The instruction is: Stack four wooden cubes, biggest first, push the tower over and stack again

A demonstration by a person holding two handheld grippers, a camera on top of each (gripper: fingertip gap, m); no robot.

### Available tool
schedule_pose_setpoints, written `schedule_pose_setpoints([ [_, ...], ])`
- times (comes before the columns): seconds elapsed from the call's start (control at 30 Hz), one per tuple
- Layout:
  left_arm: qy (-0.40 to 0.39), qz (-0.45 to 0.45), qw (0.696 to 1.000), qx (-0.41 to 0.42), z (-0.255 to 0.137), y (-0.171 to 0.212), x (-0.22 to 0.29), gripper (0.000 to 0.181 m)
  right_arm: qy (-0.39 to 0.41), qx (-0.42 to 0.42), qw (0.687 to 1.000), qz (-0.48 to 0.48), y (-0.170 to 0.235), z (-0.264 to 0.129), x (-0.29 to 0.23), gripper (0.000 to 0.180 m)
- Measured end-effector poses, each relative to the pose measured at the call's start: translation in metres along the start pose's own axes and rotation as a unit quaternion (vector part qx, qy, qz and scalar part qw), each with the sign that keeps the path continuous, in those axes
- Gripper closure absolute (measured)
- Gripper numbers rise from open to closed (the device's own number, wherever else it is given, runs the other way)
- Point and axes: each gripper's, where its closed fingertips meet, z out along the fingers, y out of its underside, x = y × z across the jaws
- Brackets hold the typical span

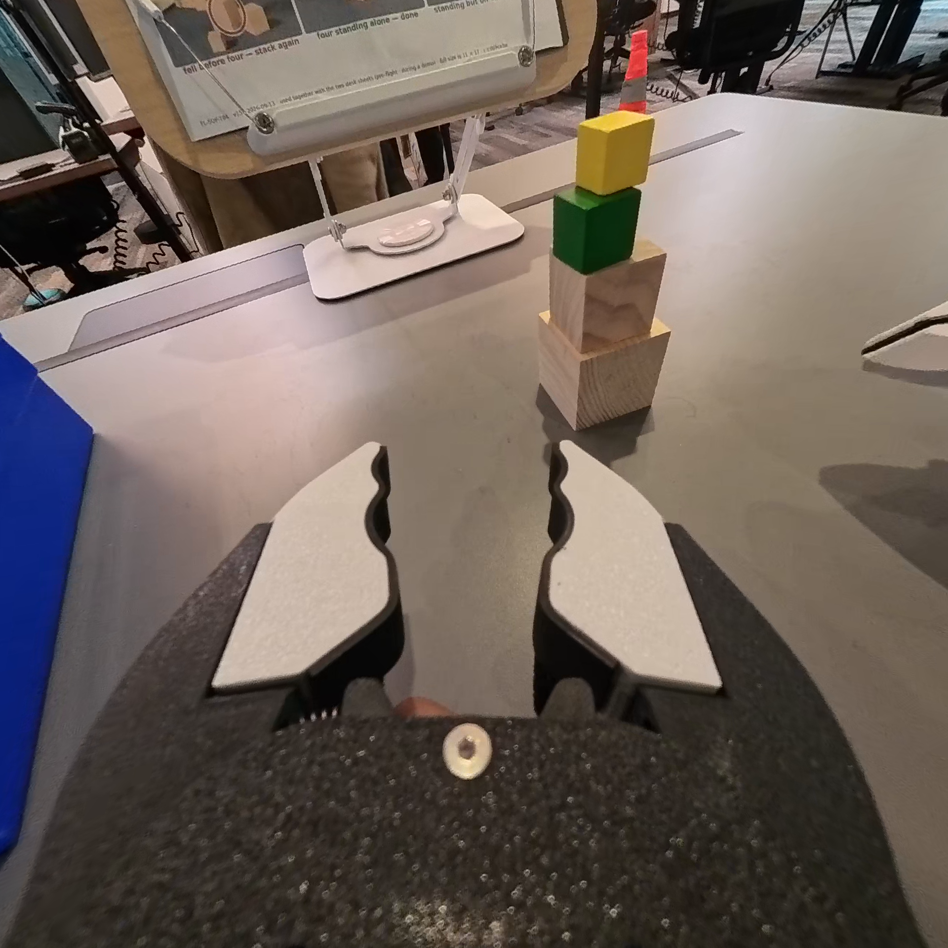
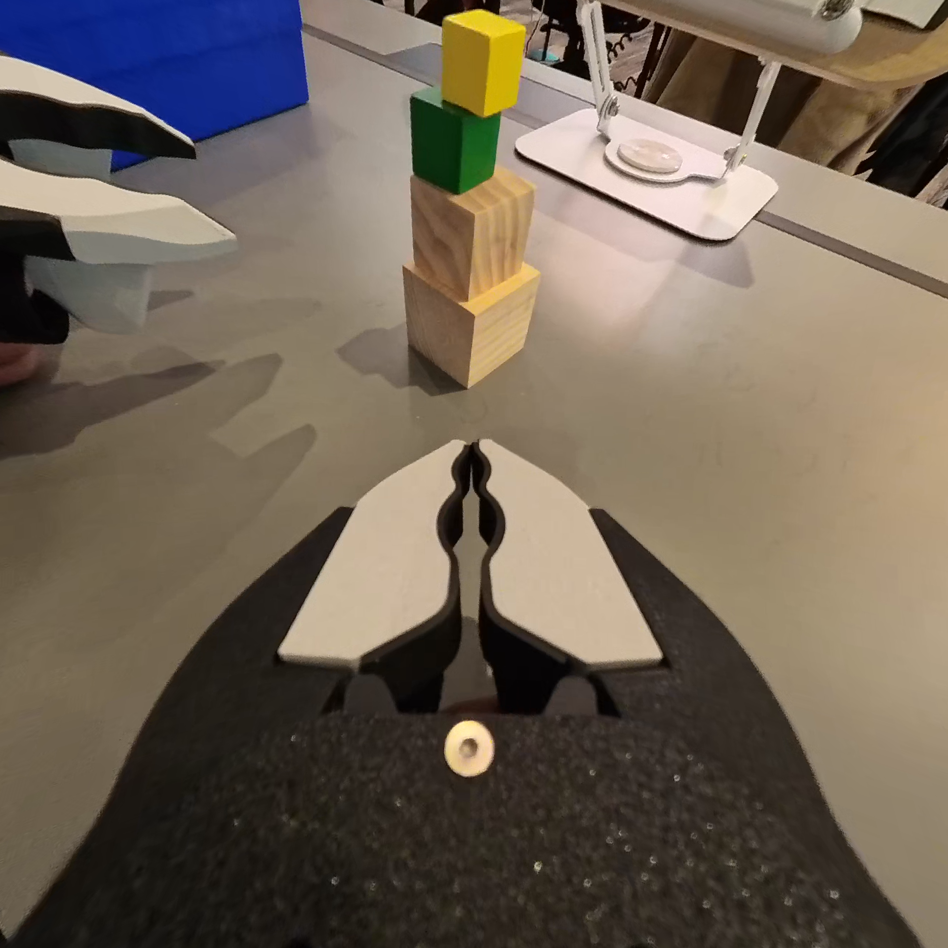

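Observation:
A tower of four cubes stands on the grey table (image 1: pixel 256 436). The large plain wood cube (image 1: pixel 603 372) is at the bottom, a smaller plain wood cube (image 1: pixel 605 295) on it, then a green cube (image 1: pixel 595 228), then a yellow cube (image 1: pixel 613 151) on top. The upper cubes sit a little off-centre. The tower also shows in the right wrist view: large cube (image 2: pixel 469 328), smaller wood cube (image 2: pixel 469 233), green cube (image 2: pixel 454 138), yellow cube (image 2: pixel 482 61). My left gripper (image 1: pixel 469 451) is open and empty, short of the tower. My right gripper (image 2: pixel 472 443) is shut and empty, apart from the tower.
A white stand (image 1: pixel 410 241) holding an instruction sheet sits behind the tower; it also shows in the right wrist view (image 2: pixel 651 174). A blue box (image 1: pixel 36 538) is at the left, also in the right wrist view (image 2: pixel 169 56). The left gripper (image 2: pixel 128 205) shows at the left of the right wrist view. The smaller plain wood cube (image 1: pixel 605 295) lies around 8 cm away from my left fingertips. It turns up in the right wrist view (image 2: pixel 430 210) as well.

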Motion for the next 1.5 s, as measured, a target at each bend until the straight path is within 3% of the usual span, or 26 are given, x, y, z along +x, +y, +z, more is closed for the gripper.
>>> schedule_pose_setpoints([
  [0.27,-0.069,-0.043,0.996,-0.020,-0.004,0.009,-0.033,0.125,-0.036,-0.028,0.999,-0.030,-0.002,0.018,-0.018,0.180],
  [0.4,-0.106,-0.099,0.989,-0.004,-0.011,0.009,-0.060,0.130,-0.190,-0.105,0.972,-0.091,-0.008,0.052,-0.117,0.180],
  [0.53,-0.098,-0.136,0.986,0.008,-0.014,0.009,-0.067,0.131,-0.212,-0.122,0.941,-0.235,-0.013,0.064,-0.174,0.180],
  [0.57,-0.095,-0.136,0.986,0.010,-0.014,0.008,-0.067,0.132,-0.199,-0.124,0.941,-0.246,-0.014,0.068,-0.166,0.180],
  [0.63,-0.091,-0.129,0.987,0.007,-0.015,0.009,-0.064,0.131,-0.057,-0.131,0.957,-0.251,-0.022,0.094,-0.082,0.180],
  [0.67,-0.089,-0.123,0.988,0.005,-0.015,0.009,-0.063,0.131,0.005,-0.150,0.965,-0.217,-0.019,0.104,-0.025,0.180],
  [0.7,-0.087,-0.116,0.989,0.005,-0.015,0.009,-0.061,0.131,-0.021,-0.168,0.977,-0.130,-0.009,0.108,0.001,0.180],
  [0.73,-0.084,-0.108,0.991,0.004,-0.015,0.009,-0.058,0.131,-0.061,-0.159,0.982,-0.085,-0.007,0.102,0.008,0.180],
  [0.83,-0.064,-0.085,0.994,-0.009,-0.014,0.011,-0.043,0.129,-0.026,-0.080,0.984,-0.155,-0.025,0.053,0.006,0.180],
  [1.03,-0.055,-0.022,0.998,-0.017,-0.011,0.010,-0.023,0.127,0.013,-0.050,0.995,-0.087,-0.008,0.003,0.016,0.180],
  [1.13,-0.054,-0.021,0.998,-0.026,-0.009,0.012,-0.022,0.127,0.013,0.037,0.999,0.024,-0.012,-0.009,0.023,0.178],
  [1.2,-0.051,-0.023,0.998,-0.035,-0.007,0.014,-0.022,0.126,0.031,0.085,0.995,0.038,-0.016,-0.019,0.029,0.167],
  [1.27,-0.049,-0.024,0.998,-0.037,-0.005,0.014,-0.021,0.125,0.074,0.151,0.986,0.018,-0.030,-0.033,0.038,0.169],
  [1.5,-0.048,-0.017,0.998,-0.033,-0.003,0.012,-0.018,0.125,0.059,0.134,0.989,0.027,-0.026,-0.027,0.040,0.169],
])
